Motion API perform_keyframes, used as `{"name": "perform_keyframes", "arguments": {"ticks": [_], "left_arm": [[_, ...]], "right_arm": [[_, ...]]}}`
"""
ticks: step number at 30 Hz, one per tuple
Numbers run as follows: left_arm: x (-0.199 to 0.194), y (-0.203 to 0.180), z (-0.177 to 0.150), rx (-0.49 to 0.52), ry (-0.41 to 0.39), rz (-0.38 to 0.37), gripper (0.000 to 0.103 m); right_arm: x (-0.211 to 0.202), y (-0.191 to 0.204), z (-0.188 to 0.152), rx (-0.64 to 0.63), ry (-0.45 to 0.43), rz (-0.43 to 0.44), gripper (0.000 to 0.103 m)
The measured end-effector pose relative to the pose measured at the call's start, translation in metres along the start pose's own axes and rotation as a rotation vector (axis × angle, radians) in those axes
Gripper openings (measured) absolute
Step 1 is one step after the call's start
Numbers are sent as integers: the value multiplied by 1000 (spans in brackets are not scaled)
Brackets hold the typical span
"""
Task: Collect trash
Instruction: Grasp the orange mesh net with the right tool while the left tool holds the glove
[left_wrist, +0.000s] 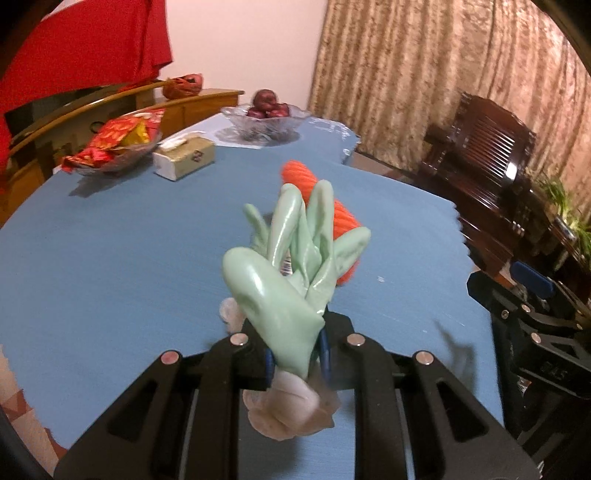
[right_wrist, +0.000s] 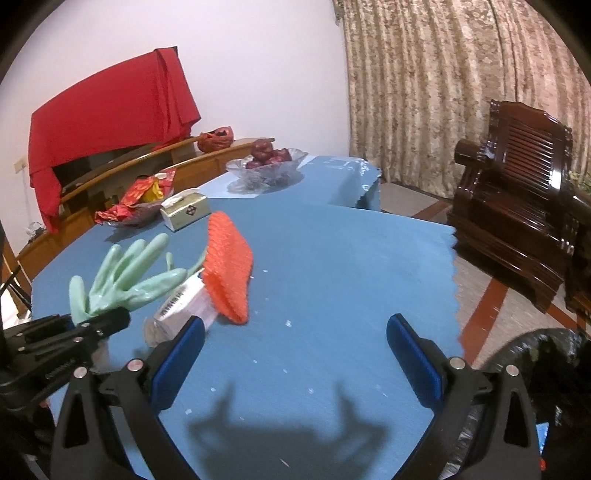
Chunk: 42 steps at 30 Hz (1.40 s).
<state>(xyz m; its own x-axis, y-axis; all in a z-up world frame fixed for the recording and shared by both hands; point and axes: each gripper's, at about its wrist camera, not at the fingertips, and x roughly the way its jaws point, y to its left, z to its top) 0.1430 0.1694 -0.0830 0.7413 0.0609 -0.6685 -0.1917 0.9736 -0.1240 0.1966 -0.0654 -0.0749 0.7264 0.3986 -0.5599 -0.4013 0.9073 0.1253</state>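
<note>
Left gripper (left_wrist: 295, 360) clamped nearly closed on green glove (left_wrist: 291, 258), lifted clear of table (left_wrist: 110, 266); glove cuff pinched, fingers pointing toward 12 o'clock. Right gripper (right_wrist: 295, 354) gaping wide, empty. One piece in hand, probably bound for black bag (right_wrist: 546, 369) at 4 o'clock in right view. Still left: orange net (right_wrist: 227, 266) at 11 o'clock, clear packet (right_wrist: 184, 306) partly under it, white crumbs. Bag mouth cut off; pale wad under glove unclear.
</note>
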Motion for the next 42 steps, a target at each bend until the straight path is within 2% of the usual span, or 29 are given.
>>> {"name": "perform_keyframes", "arguments": {"ticks": [7,12,19,25,28,31,32,33,42], "left_arm": [[8,23,11,-34,-10,44,17],[24,34,22,-51,-5,58,17],[38,43,30,-67,2,57,17],[41,47,31,-74,4,56,17],[41,47,31,-74,7,56,17],[40,47,31,-75,4,54,17],[41,47,31,-73,3,55,17],[40,46,31,-72,2,55,17],[27,35,31,-59,-16,41,17]], "right_arm": [[37,18,9,-20,18,30,94],[71,32,13,-31,62,52,88],[94,51,17,-59,87,80,82],[113,54,17,-49,124,90,68],[120,54,18,-48,143,93,55],[123,54,19,-47,165,110,33],[122,54,19,-52,171,118,21],[121,53,19,-54,174,123,15],[87,45,24,-42,132,118,15]]}}
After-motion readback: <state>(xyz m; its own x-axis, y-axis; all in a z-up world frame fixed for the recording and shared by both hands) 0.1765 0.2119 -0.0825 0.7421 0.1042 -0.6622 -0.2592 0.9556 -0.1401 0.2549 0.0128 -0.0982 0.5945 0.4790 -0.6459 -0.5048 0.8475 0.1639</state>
